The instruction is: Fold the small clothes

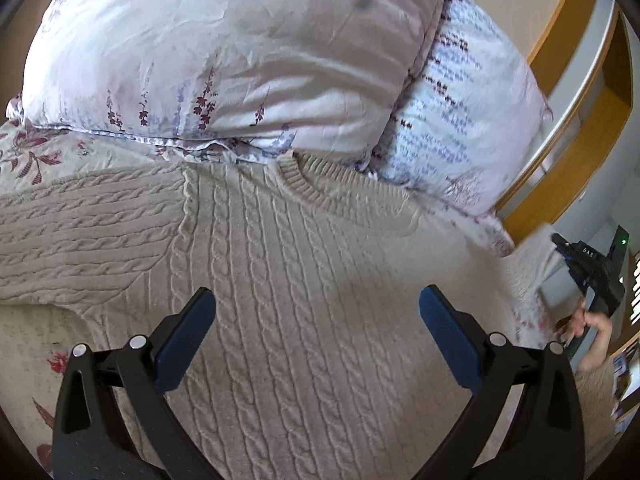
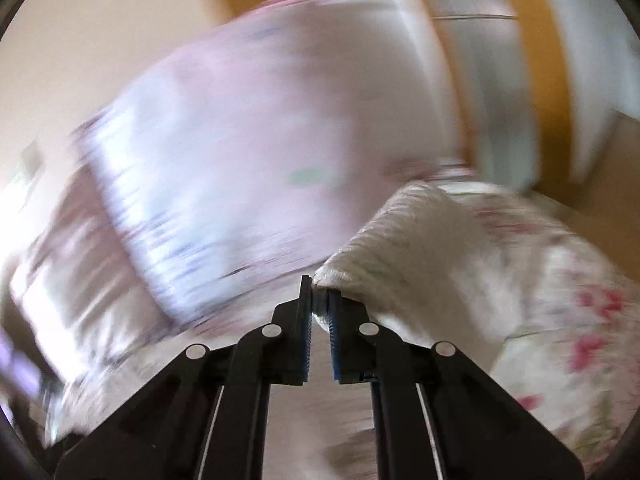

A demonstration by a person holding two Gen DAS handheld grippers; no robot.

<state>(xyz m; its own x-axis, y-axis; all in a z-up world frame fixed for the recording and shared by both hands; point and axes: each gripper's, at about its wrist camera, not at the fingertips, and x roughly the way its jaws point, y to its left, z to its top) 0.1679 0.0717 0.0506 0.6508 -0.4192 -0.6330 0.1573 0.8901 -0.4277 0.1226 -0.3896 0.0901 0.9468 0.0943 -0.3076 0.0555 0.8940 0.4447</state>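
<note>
A beige cable-knit sweater (image 1: 304,280) lies flat on a floral bedspread (image 1: 44,152), its neckline toward the pillows and one sleeve spread to the left. My left gripper (image 1: 318,300) is open above the sweater's chest, holding nothing. My right gripper (image 2: 319,292) is shut on a lifted fold of the sweater (image 2: 404,240), likely a sleeve, pinched between its blue pads. The right wrist view is heavily blurred by motion. The right gripper also shows at the far right of the left wrist view (image 1: 592,272), with the person's hand behind it.
Two floral pillows (image 1: 224,52) rest against a wooden headboard (image 1: 576,128) just beyond the sweater's neckline. The bedspread shows at the right of the right wrist view (image 2: 568,312). A shelf area lies at the far right edge.
</note>
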